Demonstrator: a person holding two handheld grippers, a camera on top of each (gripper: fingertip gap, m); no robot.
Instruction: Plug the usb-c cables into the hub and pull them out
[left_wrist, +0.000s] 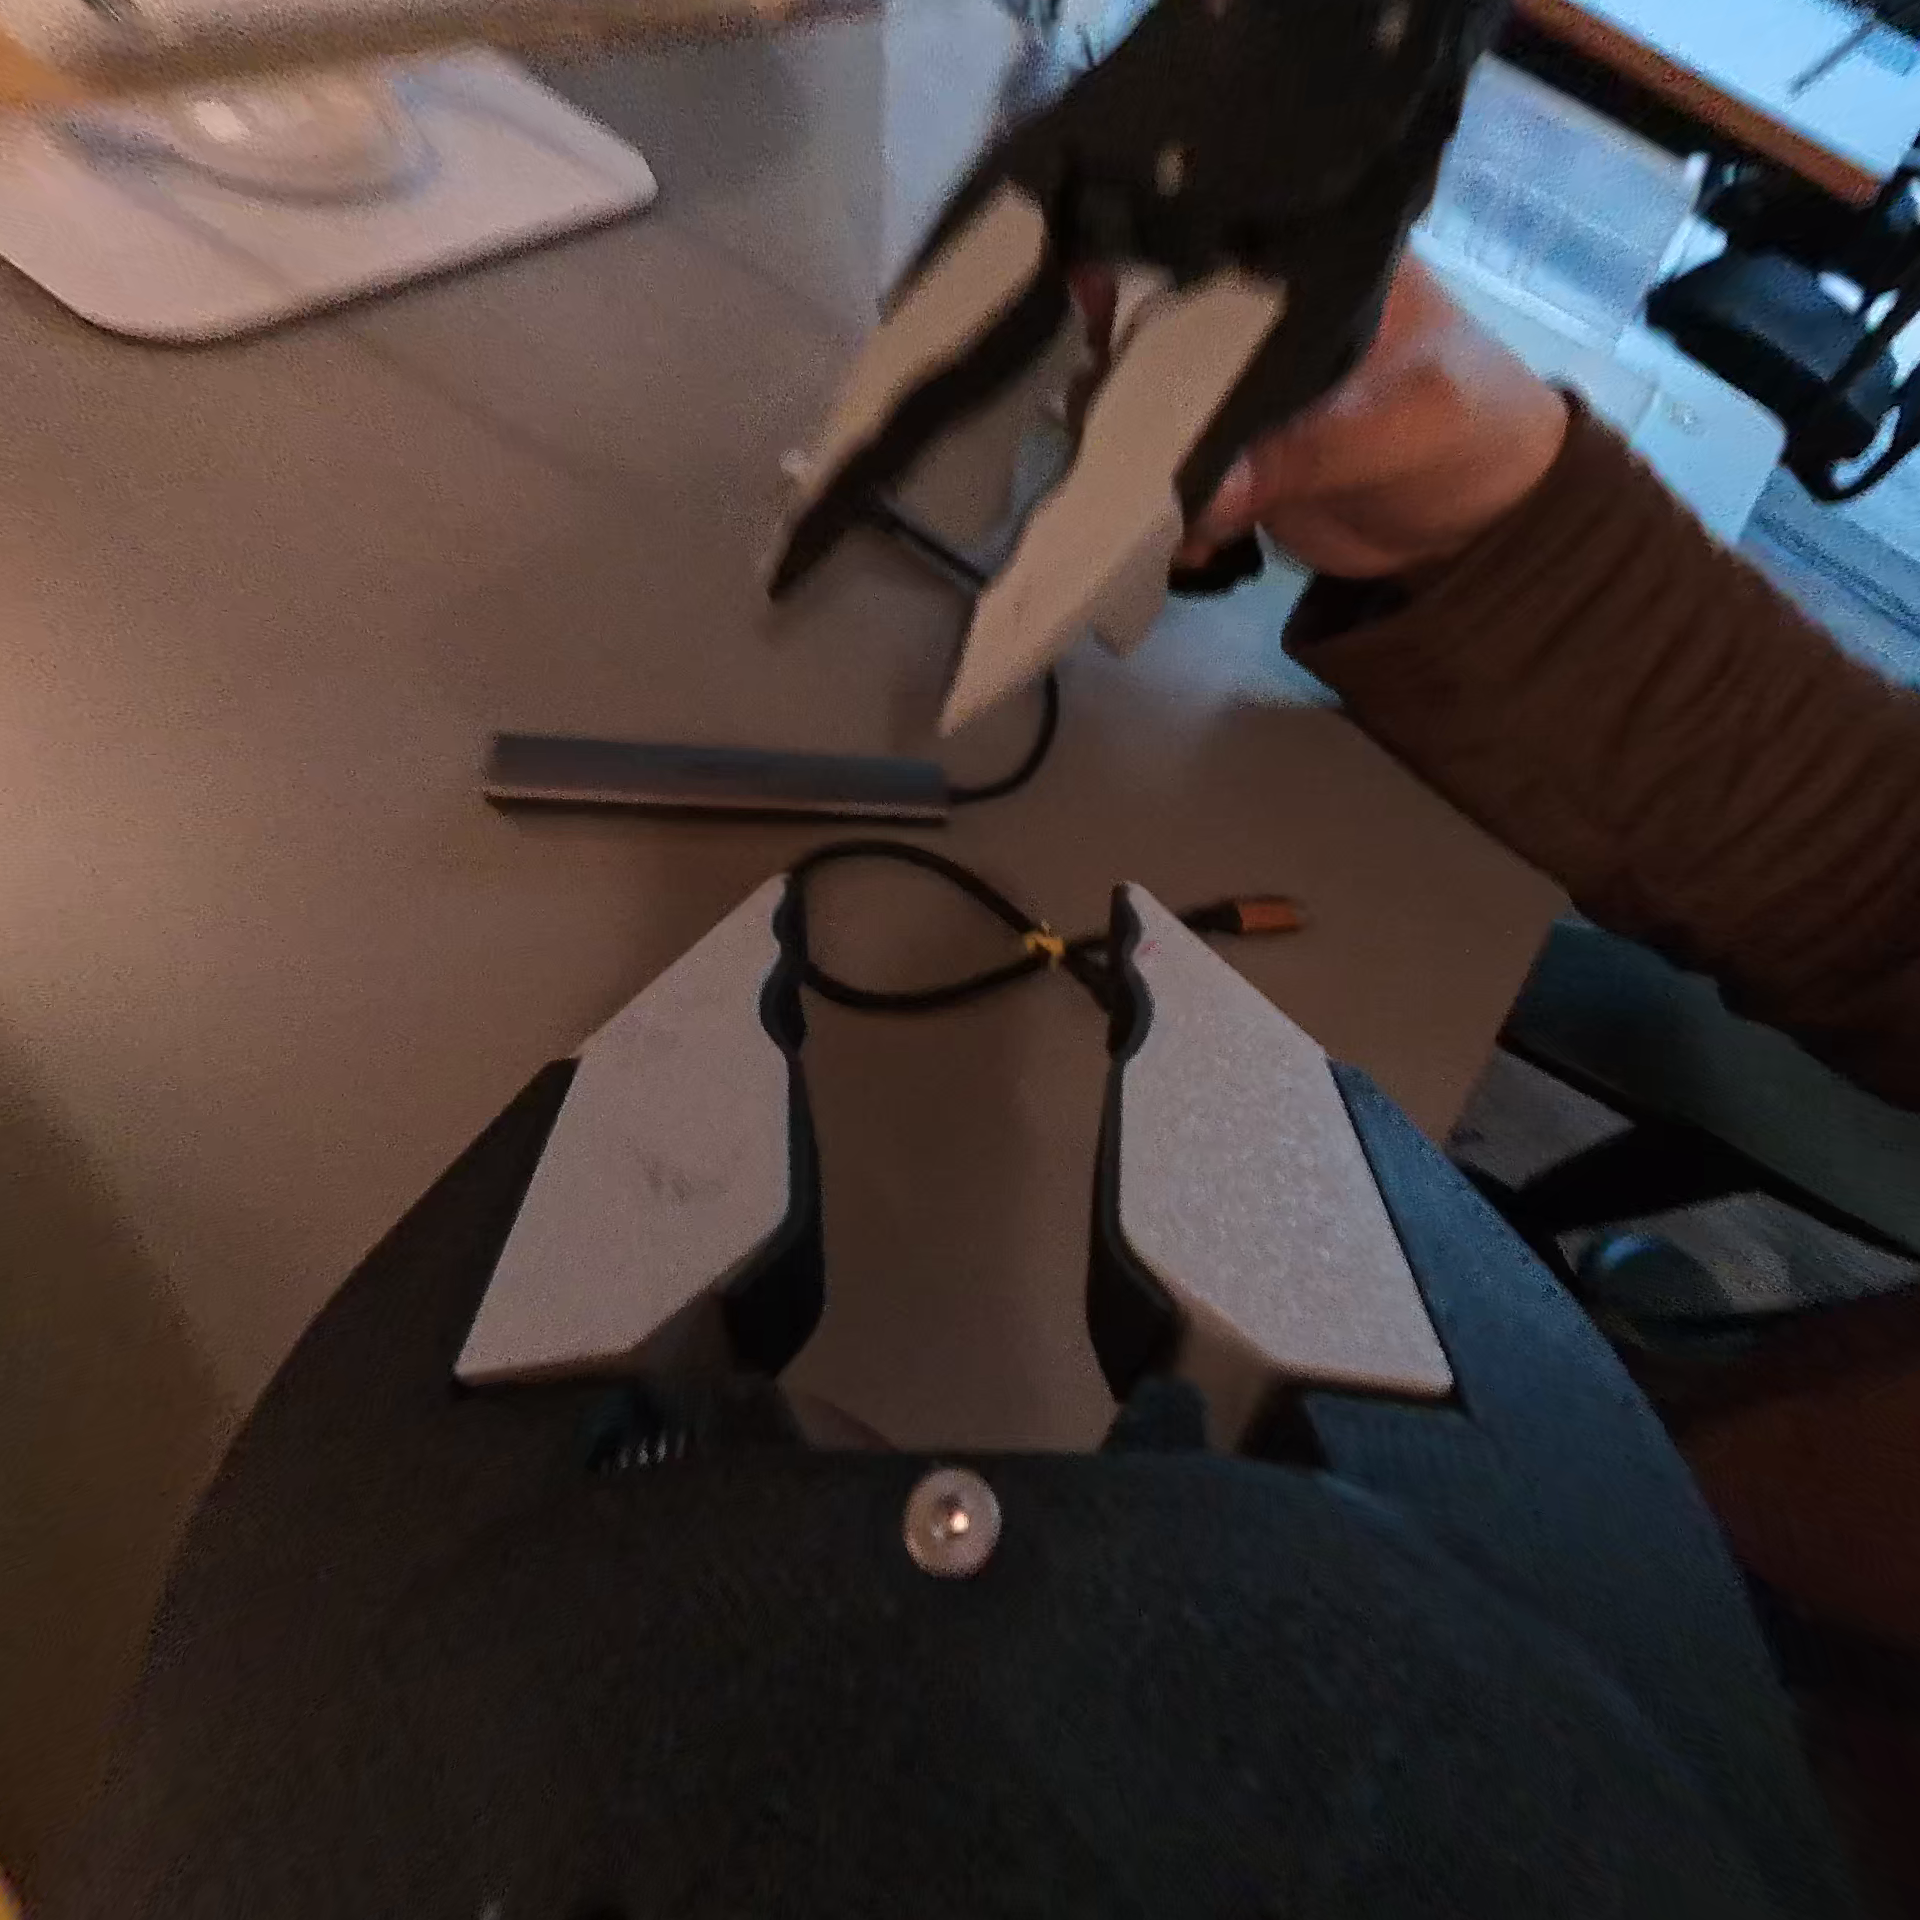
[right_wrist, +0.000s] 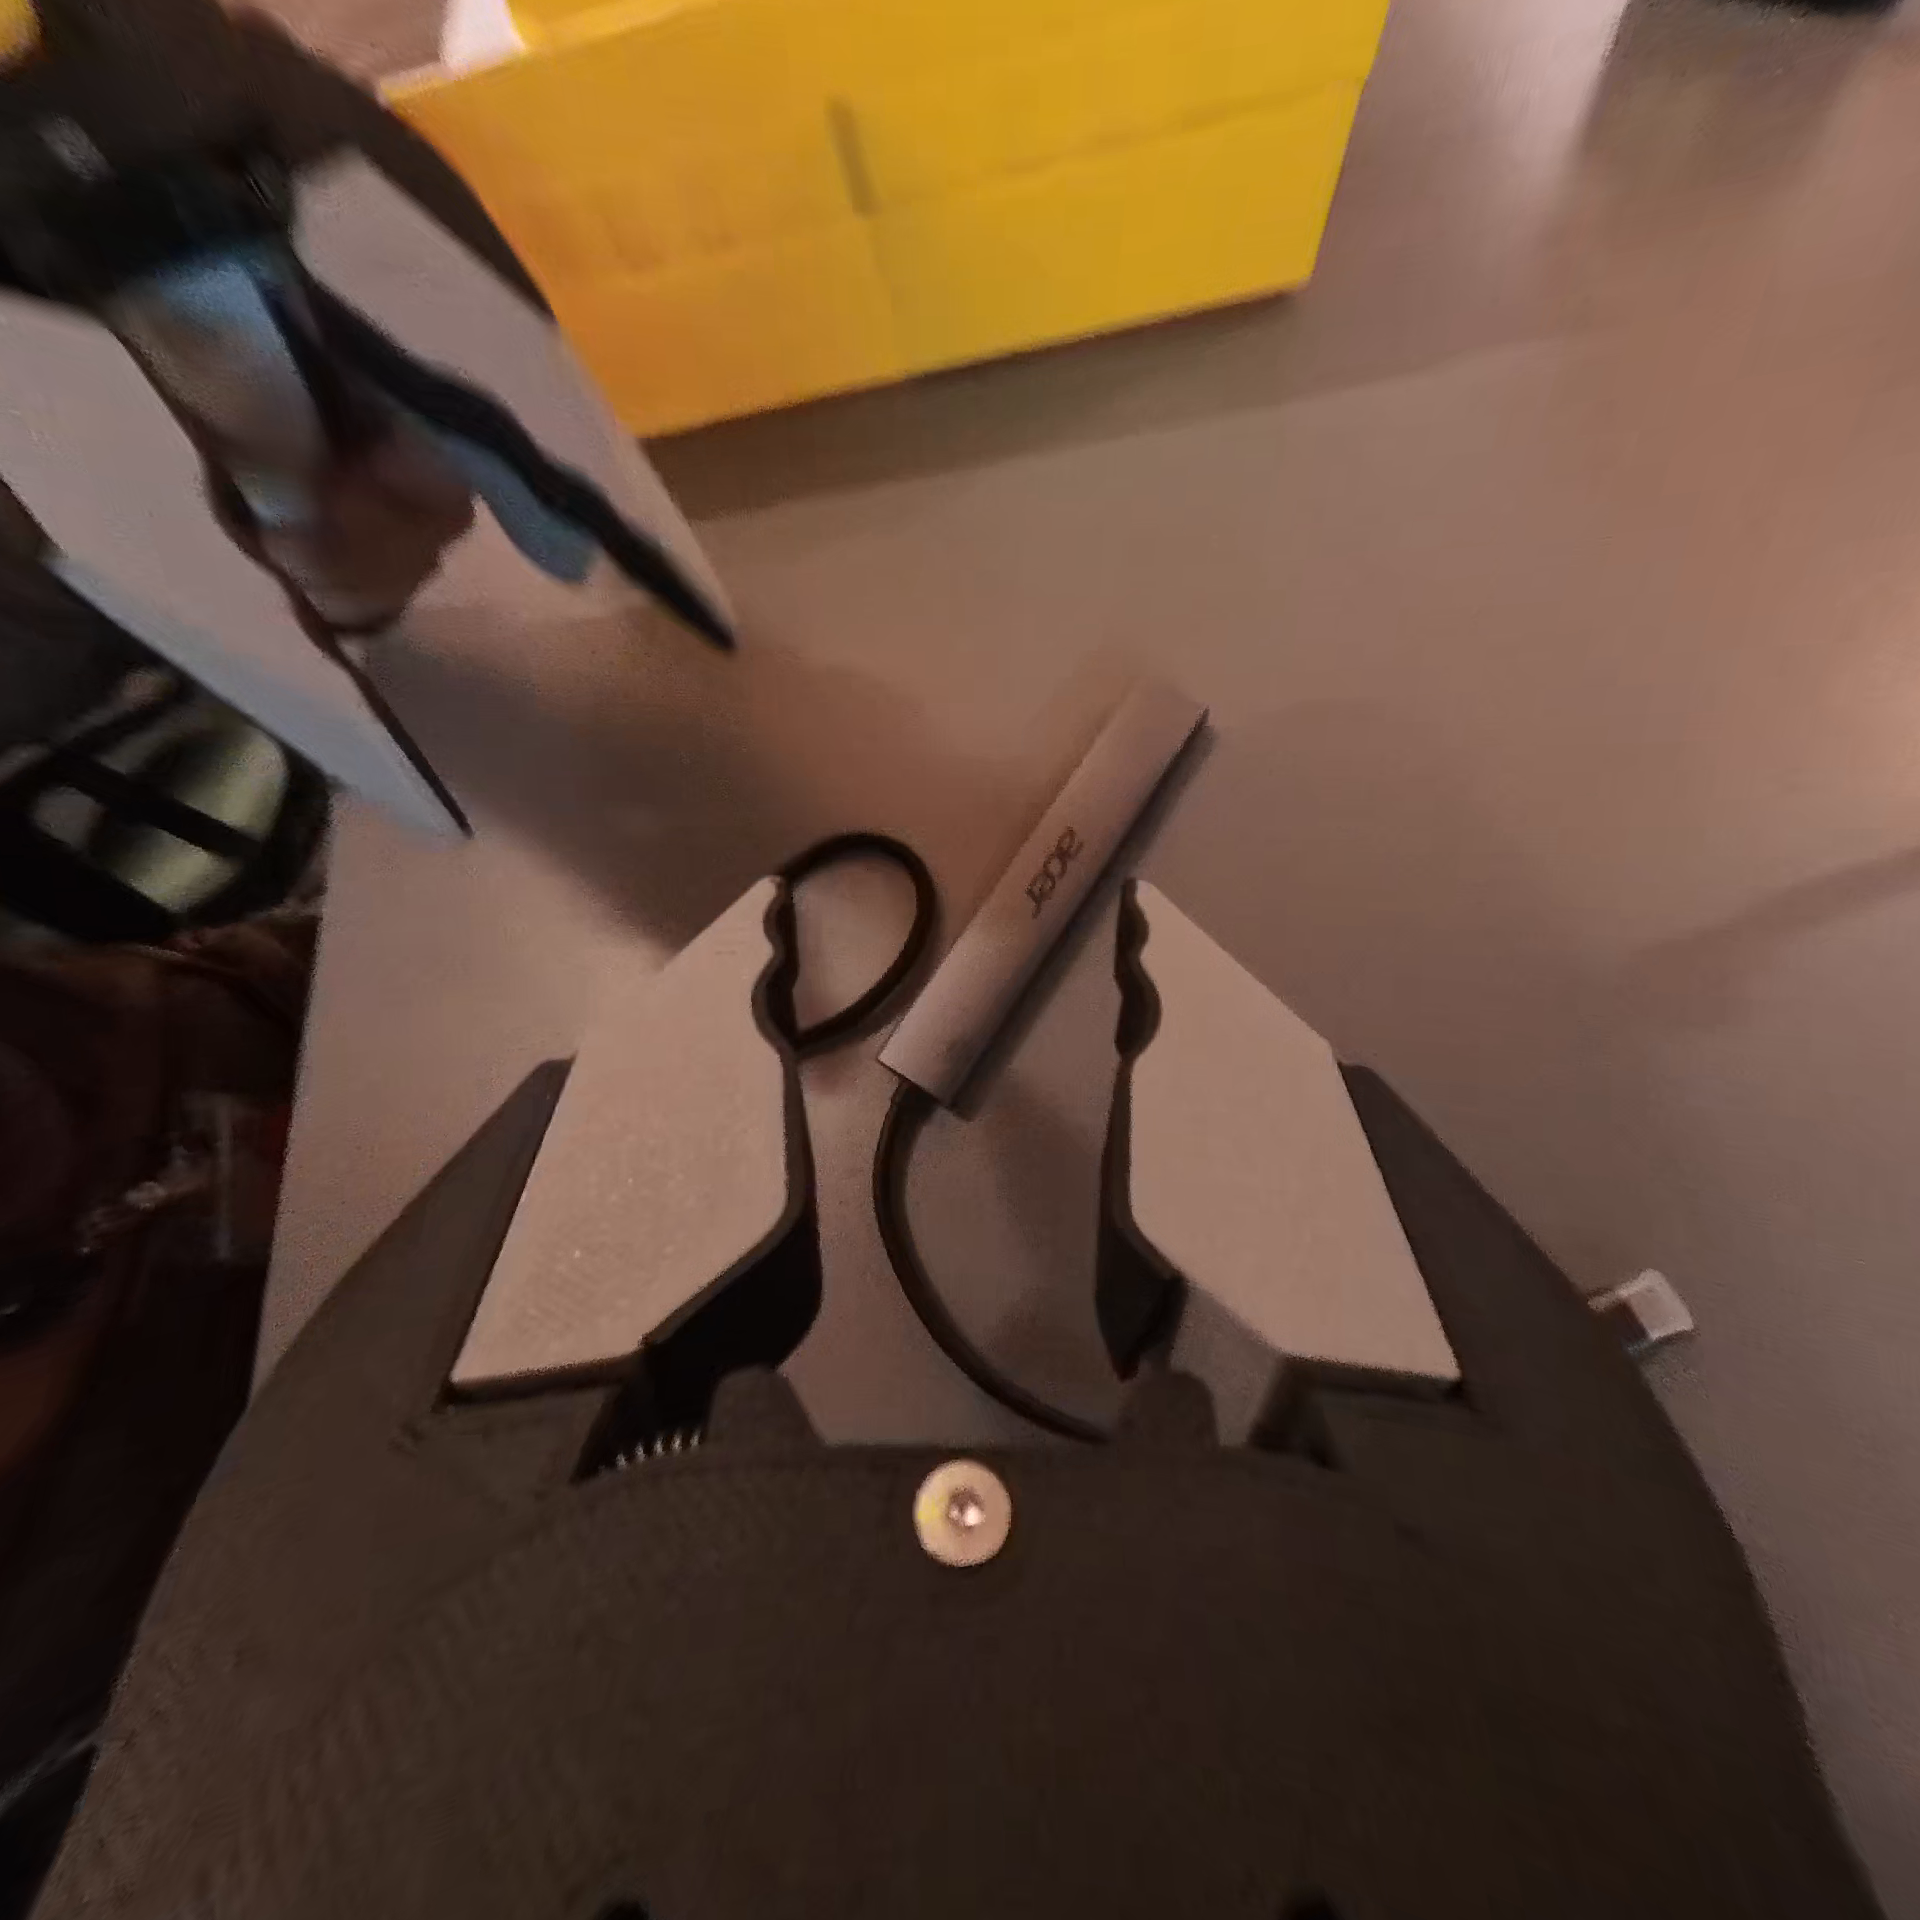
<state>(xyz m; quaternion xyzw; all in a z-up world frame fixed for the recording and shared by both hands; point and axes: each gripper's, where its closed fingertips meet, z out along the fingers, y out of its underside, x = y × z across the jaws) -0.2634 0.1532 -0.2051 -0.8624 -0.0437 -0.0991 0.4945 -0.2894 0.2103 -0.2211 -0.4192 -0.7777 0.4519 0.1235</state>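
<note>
Grey and flat on the table (left_wrist: 312, 727), the hub (left_wrist: 717, 774) lies unplugged between a looped black cable (left_wrist: 914, 987) and both empty, spread grippers, left (left_wrist: 951, 935) and right (right_wrist: 956, 925), so a plug must be pinched next, it is judged.

Black grippers, white fingers (left_wrist: 665, 1143), brown sleeve (left_wrist: 1621, 665)

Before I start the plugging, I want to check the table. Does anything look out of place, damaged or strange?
Nothing looks damaged or spilled. The grey hub lies flat on the table, nothing plugged into its visible side. The black cable lies loose in a curl beside it, its orange plug free. Both tongs are open and empty.
</note>
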